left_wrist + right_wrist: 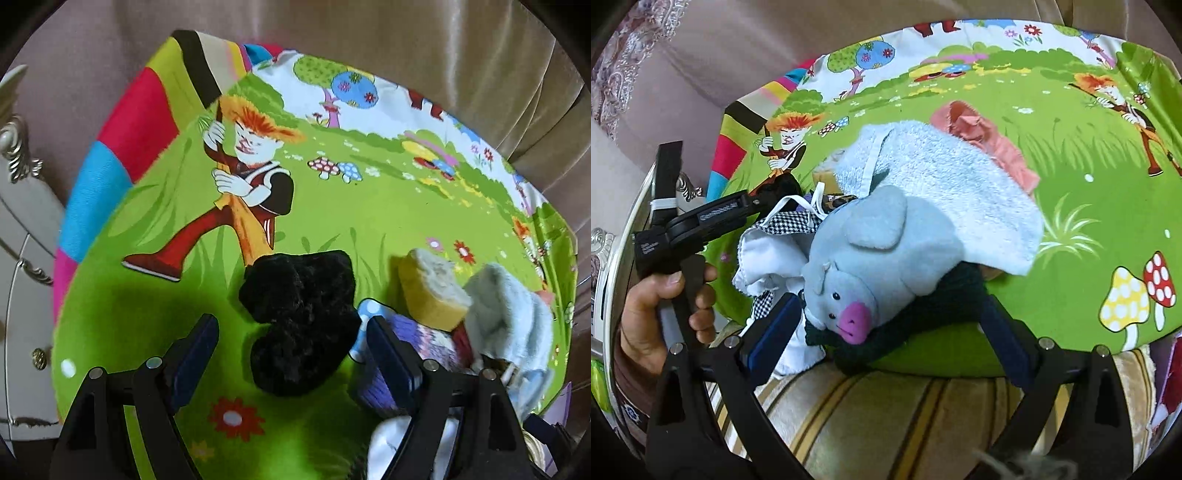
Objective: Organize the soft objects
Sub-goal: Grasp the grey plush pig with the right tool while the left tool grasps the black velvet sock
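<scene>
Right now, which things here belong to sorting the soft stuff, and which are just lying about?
For the job: fuzzy black cloth, yellow sponge, pale blue towel, grey plush pig, pink cloth.

Just there: cartoon-print green sheet, white carved cabinet, beige curtain.

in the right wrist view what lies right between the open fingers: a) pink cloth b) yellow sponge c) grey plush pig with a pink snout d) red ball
c, the grey plush pig with its pink snout lies between the open fingers of the right gripper, partly under a light blue towel.
</scene>
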Demonstrator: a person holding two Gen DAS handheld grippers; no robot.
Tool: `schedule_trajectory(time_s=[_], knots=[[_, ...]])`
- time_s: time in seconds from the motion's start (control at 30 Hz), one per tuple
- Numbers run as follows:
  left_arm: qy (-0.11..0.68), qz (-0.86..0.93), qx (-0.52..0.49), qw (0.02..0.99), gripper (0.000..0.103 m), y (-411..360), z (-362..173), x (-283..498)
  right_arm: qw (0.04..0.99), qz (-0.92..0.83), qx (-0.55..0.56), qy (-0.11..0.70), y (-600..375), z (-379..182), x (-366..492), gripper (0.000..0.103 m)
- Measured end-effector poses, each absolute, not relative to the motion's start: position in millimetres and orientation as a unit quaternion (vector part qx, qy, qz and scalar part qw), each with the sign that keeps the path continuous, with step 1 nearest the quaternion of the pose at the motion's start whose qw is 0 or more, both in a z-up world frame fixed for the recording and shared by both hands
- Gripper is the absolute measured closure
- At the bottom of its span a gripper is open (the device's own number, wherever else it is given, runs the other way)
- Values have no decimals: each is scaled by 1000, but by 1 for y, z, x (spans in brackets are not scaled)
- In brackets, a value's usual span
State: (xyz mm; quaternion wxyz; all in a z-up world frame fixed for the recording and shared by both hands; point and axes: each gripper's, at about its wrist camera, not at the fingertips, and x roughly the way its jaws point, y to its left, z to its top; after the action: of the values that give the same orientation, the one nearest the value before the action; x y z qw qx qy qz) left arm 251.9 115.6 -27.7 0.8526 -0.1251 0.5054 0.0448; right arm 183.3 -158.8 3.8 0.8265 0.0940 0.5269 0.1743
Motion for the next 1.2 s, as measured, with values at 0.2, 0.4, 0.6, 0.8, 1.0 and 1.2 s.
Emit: schedule_trajectory(time_s=[0.2,0.4,0.6,0.8,1.0,1.2], knots=[[514,38,-106,850,32,111,-46,262,820,172,100,536,-147,-6,193,5],[500,20,-88,861,71,104,-44,262,816,162,102,545,-134,-14,201,5],[491,24,-99,865,77,105,-39,252,812,158,97,553,-128,-20,207,26],[472,40,-113,873,78,113,-26,235,815,174,89,546,-128,-14,200,53],[453,56,-122,881,78,119,-13,216,820,191,87,532,-135,-3,186,60],[434,62,-129,889,78,115,3,197,828,207,90,514,-145,11,171,62]])
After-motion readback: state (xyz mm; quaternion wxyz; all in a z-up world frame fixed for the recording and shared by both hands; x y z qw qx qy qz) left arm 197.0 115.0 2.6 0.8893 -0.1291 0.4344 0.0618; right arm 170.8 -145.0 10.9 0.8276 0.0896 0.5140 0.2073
